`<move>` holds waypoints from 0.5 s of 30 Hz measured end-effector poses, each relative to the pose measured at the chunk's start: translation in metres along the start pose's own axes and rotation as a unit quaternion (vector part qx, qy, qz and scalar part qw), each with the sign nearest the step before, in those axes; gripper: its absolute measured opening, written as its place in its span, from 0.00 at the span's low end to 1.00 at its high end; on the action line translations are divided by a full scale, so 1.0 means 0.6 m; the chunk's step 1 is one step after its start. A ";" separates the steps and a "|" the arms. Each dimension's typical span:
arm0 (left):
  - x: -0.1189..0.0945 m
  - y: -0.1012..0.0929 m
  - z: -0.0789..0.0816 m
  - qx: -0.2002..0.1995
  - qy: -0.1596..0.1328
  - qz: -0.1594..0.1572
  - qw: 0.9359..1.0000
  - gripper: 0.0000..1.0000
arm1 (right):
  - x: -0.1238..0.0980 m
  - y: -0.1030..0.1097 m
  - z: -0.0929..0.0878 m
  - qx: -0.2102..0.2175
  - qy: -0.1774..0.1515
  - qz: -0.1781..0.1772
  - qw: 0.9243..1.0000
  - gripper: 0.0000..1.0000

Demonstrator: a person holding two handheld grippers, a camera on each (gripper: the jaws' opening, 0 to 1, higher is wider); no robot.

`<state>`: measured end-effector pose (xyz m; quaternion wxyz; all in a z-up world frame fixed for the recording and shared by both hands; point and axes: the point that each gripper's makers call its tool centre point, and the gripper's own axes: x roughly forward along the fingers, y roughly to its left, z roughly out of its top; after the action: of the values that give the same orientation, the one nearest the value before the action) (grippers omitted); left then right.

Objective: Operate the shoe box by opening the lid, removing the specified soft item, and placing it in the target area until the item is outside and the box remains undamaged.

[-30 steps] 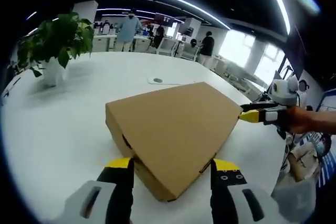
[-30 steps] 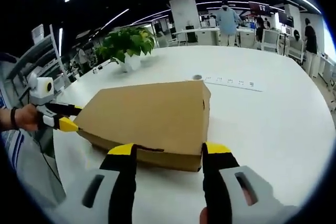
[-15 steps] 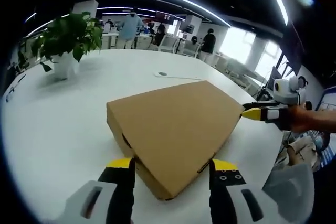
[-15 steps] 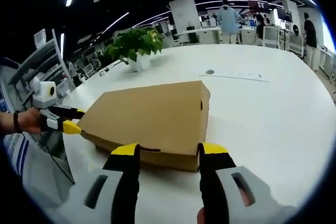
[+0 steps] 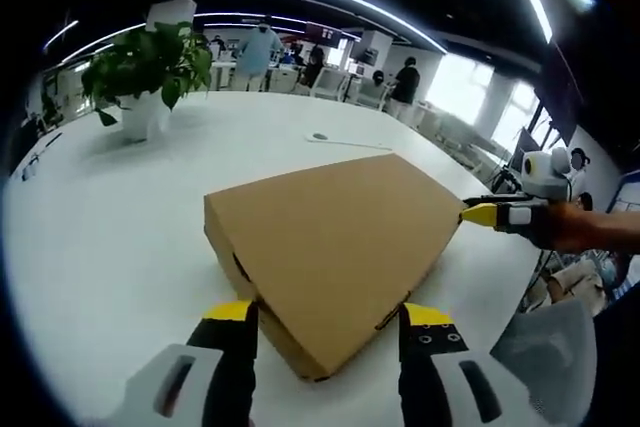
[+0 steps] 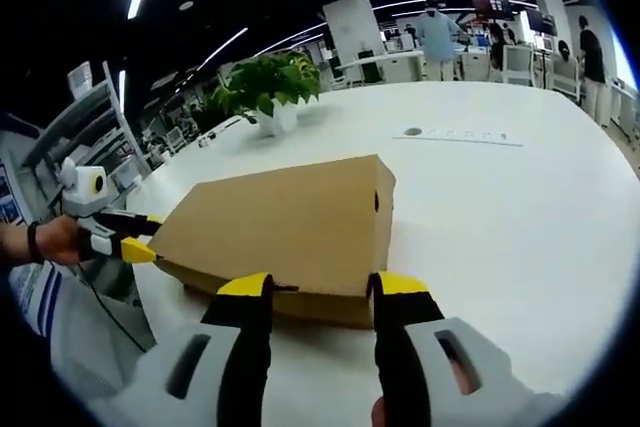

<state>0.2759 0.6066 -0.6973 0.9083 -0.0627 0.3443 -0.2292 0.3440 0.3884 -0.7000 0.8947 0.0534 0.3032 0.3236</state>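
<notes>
Both grippers' fingers apart at shoe box (image 5: 330,247) corners, lid closed, right gripper view reveals side hole (image 6: 377,202)

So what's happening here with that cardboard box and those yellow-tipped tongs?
A person is holding a gripper in each hand at opposite ends of a closed cardboard shoe box lying on a white table. The left gripper has its jaws spread around one corner of the box, and the right gripper is open at the other end. The lid is still down, so nothing has been taken out. A potted plant stands farther back on the table.
</notes>
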 end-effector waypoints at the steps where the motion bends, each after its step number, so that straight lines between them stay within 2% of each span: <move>1: 0.000 0.000 0.000 0.000 -0.001 0.001 1.000 0.58 | 0.000 0.000 0.000 -0.002 0.001 0.000 1.000 0.37; 6: 0.001 0.002 0.000 0.003 -0.007 0.003 1.000 0.58 | 0.000 0.001 0.000 -0.006 0.001 -0.001 1.000 0.37; 11: 0.003 -0.011 -0.007 0.033 0.003 -0.001 0.999 0.66 | 0.000 0.007 -0.001 -0.019 0.004 0.003 1.000 0.40; 15: 0.003 0.006 -0.003 0.025 -0.003 0.013 1.000 0.59 | 0.000 0.008 -0.003 -0.033 0.010 0.004 0.999 0.41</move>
<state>0.2775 0.6090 -0.7008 0.9134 -0.0363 0.3365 -0.2259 0.3404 0.3922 -0.7000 0.8917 0.0218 0.3008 0.3374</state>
